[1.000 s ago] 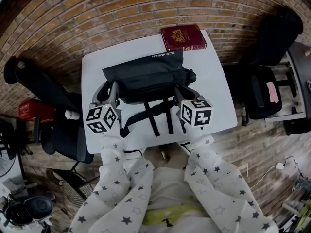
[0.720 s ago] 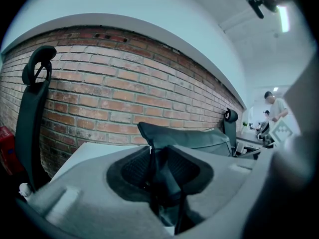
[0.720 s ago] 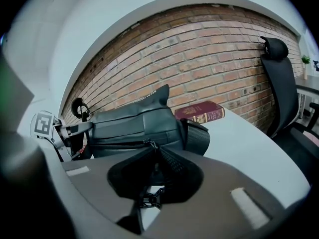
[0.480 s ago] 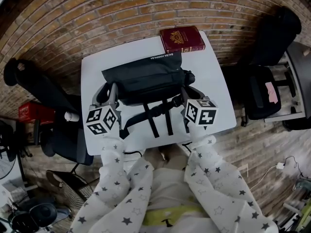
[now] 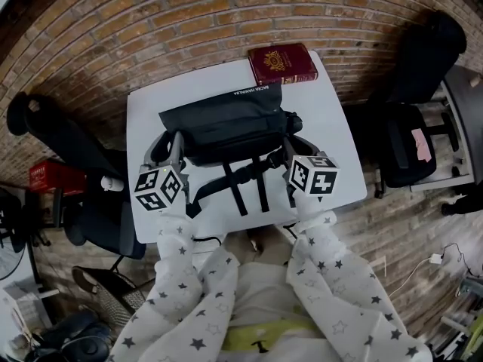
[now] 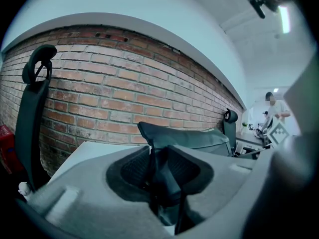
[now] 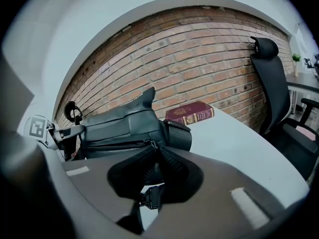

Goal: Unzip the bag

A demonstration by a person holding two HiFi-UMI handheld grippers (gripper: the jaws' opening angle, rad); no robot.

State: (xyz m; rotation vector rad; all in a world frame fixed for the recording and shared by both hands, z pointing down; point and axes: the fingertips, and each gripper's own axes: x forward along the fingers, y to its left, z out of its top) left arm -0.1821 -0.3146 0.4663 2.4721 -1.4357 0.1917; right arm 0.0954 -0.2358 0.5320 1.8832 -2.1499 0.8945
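A black bag [image 5: 226,123] lies across the white table [image 5: 328,119], its straps [image 5: 249,183] trailing toward me. My left gripper [image 5: 170,139] is at the bag's left end. In the left gripper view the left gripper [image 6: 158,156] is shut on a fold of the bag's black fabric [image 6: 164,173]. My right gripper [image 5: 291,145] is at the bag's right end. The right gripper view shows the right gripper [image 7: 155,152] nearly closed, with the small metal zipper pull [image 7: 149,144] at its tips and the zipper line running left across the bag [image 7: 119,126].
A maroon book [image 5: 283,62] lies on the table's far right corner, behind the bag. Black office chairs stand at the left [image 5: 53,130] and the right [image 5: 411,138] of the table. A brick wall [image 5: 189,21] runs behind it. A red box [image 5: 53,173] sits on the floor at the left.
My right gripper has shifted a little to the right at the bag's right end. The left gripper and the bag have stayed put.
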